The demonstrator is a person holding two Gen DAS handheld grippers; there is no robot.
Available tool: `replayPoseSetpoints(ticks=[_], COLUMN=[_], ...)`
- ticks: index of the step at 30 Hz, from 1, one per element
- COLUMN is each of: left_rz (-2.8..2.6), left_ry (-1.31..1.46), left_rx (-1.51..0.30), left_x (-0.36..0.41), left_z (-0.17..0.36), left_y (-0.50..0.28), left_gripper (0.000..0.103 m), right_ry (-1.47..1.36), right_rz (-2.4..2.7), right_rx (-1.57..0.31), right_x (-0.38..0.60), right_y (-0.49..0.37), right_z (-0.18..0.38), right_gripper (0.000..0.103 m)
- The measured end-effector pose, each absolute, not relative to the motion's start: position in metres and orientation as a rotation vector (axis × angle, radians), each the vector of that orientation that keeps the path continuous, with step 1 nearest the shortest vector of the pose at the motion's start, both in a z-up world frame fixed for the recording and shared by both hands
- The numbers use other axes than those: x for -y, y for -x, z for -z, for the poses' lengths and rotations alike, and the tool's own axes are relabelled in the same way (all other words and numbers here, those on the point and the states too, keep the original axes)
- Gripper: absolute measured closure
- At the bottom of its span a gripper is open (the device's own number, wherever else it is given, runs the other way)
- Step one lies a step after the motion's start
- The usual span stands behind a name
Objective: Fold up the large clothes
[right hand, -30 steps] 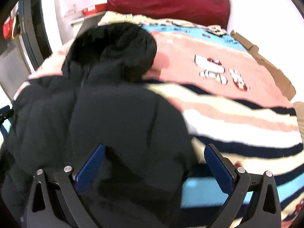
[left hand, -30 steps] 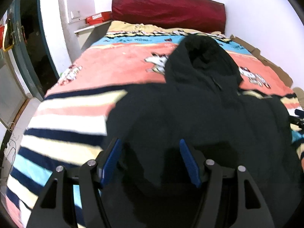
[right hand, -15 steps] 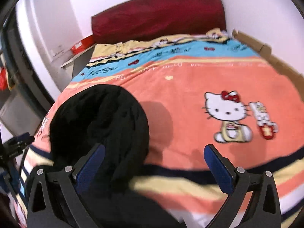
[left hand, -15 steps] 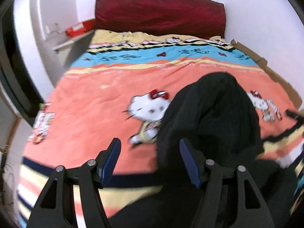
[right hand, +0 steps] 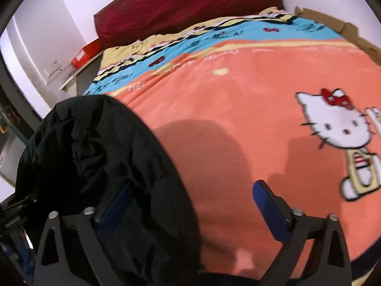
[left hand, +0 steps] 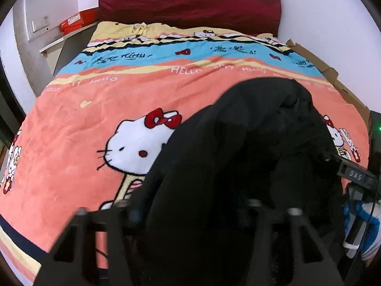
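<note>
The black jacket point(left hand: 238, 166) lies on the bed, spread over the orange field of the cartoon-cat blanket point(left hand: 95, 109); its hood end (a rounded, puffy mass) reaches toward the headboard and covers part of a large white cat print point(left hand: 138, 147). From the right wrist view the same jacket point(right hand: 100, 157) fills the lower left, its edge curving down across the blanket point(right hand: 238, 100).

The left hand-held gripper point(left hand: 190, 214) has the jacket's fabric bunched between its jaws, which are closing; the dark cloth hides the pads and the frame is blurred there, so whether they already press on it cannot be told. The right hand-held gripper point(right hand: 195, 205) stands spread wide, its jaws closing too. Its left blue pad point(right hand: 116, 209) sits against the jacket's edge, with cloth lying over the space just inside it, while the right blue pad point(right hand: 269, 209) hangs over bare blanket, apart from the garment.

At the right edge of the left wrist view, part of the other gripper's black body and a blue and white glove point(left hand: 362, 219) show beside the jacket.

Beyond the blanket's blue and yellow bands stands a dark red headboard point(left hand: 190, 2). To the left, a red box point(left hand: 78, 20) rests on a white ledge by the wall; flattened cardboard point(left hand: 333, 76) lines the bed's right side.
</note>
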State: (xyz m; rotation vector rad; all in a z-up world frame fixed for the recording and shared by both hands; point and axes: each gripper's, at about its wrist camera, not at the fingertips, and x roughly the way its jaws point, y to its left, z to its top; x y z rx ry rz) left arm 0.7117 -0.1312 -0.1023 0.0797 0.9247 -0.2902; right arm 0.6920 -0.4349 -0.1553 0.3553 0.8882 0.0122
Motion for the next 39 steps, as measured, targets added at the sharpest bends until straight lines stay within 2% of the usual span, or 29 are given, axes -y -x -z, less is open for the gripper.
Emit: replayPoseSetpoints(ticks=[1,2,3,4,6,13,17,23,30,39], left_rz=[0.287,0.286,0.290,0.292,0.288,0.339,0.404,0.477,0.523,0.558], left_ry=[-0.082,-0.085,-0.096,-0.103,-0.108,-0.004,0.055,0.049,0.012,0.008], left_rx=[-0.936,-0.935,-0.929,-0.924,-0.913,-0.872,-0.815,-0.733,-0.715,-0.707], left_x=[0.132,0.132,0.132,0.132,0.128,0.090,0.057,0.009,-0.019,-0.021], left_z=[0.103,0.103,0.101,0.098,0.090,0.039,0.005,-0.019,0.014,0.050], left_y=[-0.713,-0.712,-0.709,-0.706,-0.696,-0.635,-0.569,-0.459,-0.358,-0.298], left_gripper=[0.078,0.086,0.089,0.092,0.095,0.096,0.096,0.096,0.096,0.096], right_ry=[-0.354,-0.349,-0.338,-0.325,-0.295,-0.256,-0.227,-0.164,-0.135,-0.080], right_rz=[-0.023,-0.037,-0.059,-0.075,-0.101,-0.242,-0.344,-0.438,-0.472,-0.484], right_rx=[-0.894,-0.900,-0.903,-0.904,-0.890,-0.815,-0.715,-0.634,-0.650,-0.714], right_x=[0.432,0.429,0.424,0.420,0.412,0.387,0.368,0.346,0.330,0.315], right_y=[-0.694,-0.695,-0.694,-0.693,-0.686,-0.615,-0.542,-0.424,-0.316,-0.249], right_z=[0.157,0.156,0.153,0.149,0.135,0.061,0.019,-0.012,-0.004,0.031], right_gripper=[0.024,0.045,0.072,0.083,0.092,0.095,0.095,0.095,0.095,0.094])
